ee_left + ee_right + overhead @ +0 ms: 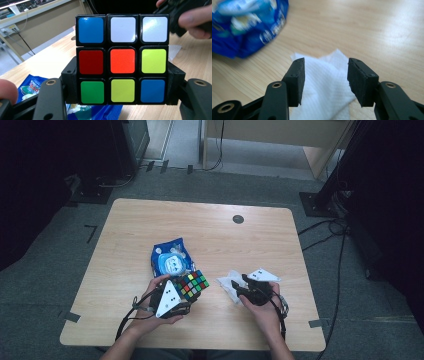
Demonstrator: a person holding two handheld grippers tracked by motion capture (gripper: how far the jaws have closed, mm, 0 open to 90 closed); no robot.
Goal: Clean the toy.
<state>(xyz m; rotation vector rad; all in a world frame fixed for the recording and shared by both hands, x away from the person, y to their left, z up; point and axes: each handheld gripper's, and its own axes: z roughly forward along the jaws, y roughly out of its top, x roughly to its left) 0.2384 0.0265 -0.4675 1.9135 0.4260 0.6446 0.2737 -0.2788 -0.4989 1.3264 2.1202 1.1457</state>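
Reaching for the paper towel (324,82), the right tool (325,75) hangs released just above it, jaws straddling the sheet on the desk (210,225). Next, I reckon: drop and pinch. The left tool (122,100) grasps the puzzle cube (122,60) beside the blue packet (171,257).

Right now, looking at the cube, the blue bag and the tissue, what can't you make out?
- Cube: left gripper view shows one face; the others face away.
- Blue bag: print blurred in right gripper view, too small in high view.
- Tissue: right hand covers part in high view.
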